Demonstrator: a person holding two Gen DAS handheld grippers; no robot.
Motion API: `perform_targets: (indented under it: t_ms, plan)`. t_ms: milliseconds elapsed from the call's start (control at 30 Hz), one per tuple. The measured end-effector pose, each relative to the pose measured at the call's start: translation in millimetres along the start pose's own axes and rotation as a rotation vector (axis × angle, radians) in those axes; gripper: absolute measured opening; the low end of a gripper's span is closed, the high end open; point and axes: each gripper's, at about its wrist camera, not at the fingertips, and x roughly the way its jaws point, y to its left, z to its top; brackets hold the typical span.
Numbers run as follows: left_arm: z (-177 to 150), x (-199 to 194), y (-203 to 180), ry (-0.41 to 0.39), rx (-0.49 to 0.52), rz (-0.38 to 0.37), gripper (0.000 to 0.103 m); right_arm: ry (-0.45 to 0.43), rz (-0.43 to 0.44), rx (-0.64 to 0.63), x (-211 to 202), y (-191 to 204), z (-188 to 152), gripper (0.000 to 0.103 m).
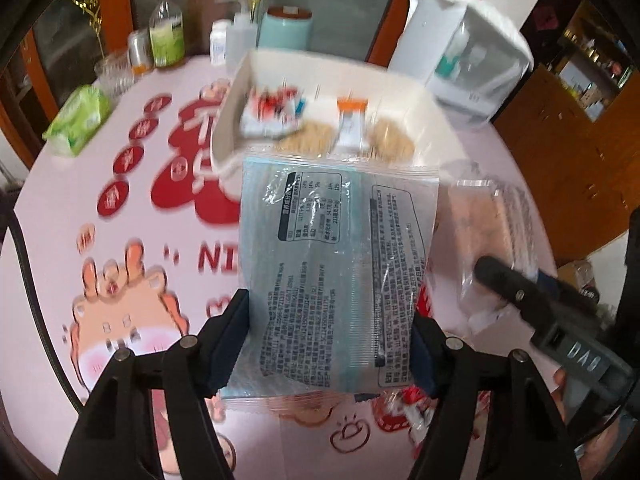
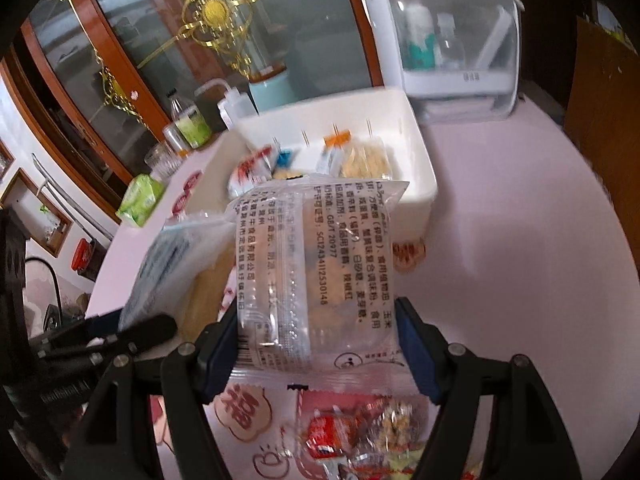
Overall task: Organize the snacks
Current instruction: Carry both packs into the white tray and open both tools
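Left gripper: the black two-finger left gripper (image 1: 330, 350) is clamped on a flat pale-blue snack packet with black printed text (image 1: 336, 264), one finger pad on each side edge, the packet lifted above the table.
Right gripper: the black two-finger right gripper (image 2: 318, 346) squeezes a clear plastic snack packet with black printed text (image 2: 316, 264) between its blue-padded fingers (image 2: 416, 352); a pale biscuit-like filling shows through the wrapper.
Where the two packets are: both are held in the air just in front of a white rectangular plastic storage bin (image 2: 416, 160), side by side and close together; in the left view the clear packet (image 1: 492, 240) sits just right of the blue one.
Bin contents: several small snack packs, among them a red-and-white pack (image 1: 272, 114), an orange-topped pack (image 1: 352, 124) and beige crackers; blur hides finer detail.
Table: a round pink tablecloth with red cartoon prints (image 1: 120, 240).
Below the right gripper: loose red-wrapped sweets (image 2: 336, 432) lie on the table.
Behind the bin: a white box with a clear front (image 2: 452, 40), a mint-green canister (image 1: 286, 32), a white squeeze bottle (image 1: 240, 36), a green-labelled bottle (image 1: 166, 36) and a green tissue pack (image 1: 78, 118).
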Motion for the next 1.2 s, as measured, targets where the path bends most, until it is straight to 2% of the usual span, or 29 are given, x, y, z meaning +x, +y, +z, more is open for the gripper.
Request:
perform_targets:
  t_ms: [233,433,667,933,1100,1167,1200]
  plan:
    - [78,-36,-2,-0.134,0.045,0.006,0.069,-0.124,-0.051,-0.073,-17,24,64,0.073]
    - [127,-31,-7,-0.189,0.071,0.066,0.069,-0.159,-0.106,-0.078,-5,30,113,0.073]
    - [156,18,-2,-0.131,0.065,0.106,0.069,-0.130,-0.165,-0.054,31,21,148,0.073]
    - [161,68,-1,-0.071,0.067,0.122,0.069,-0.058,-0.184,-0.016,70,8,155,0.074]
    - [165,83,0,-0.061,0.078,0.153,0.071,0.019,-0.194,-0.008,97,4,157,0.076]
    - [166,88,1,-0.048,0.081,0.144,0.074,0.062,-0.187,-0.003,109,3,157,0.076]
    - [166,91,2,-0.037,0.080,0.134,0.075,0.052,-0.183,-0.012,110,4,156,0.076]
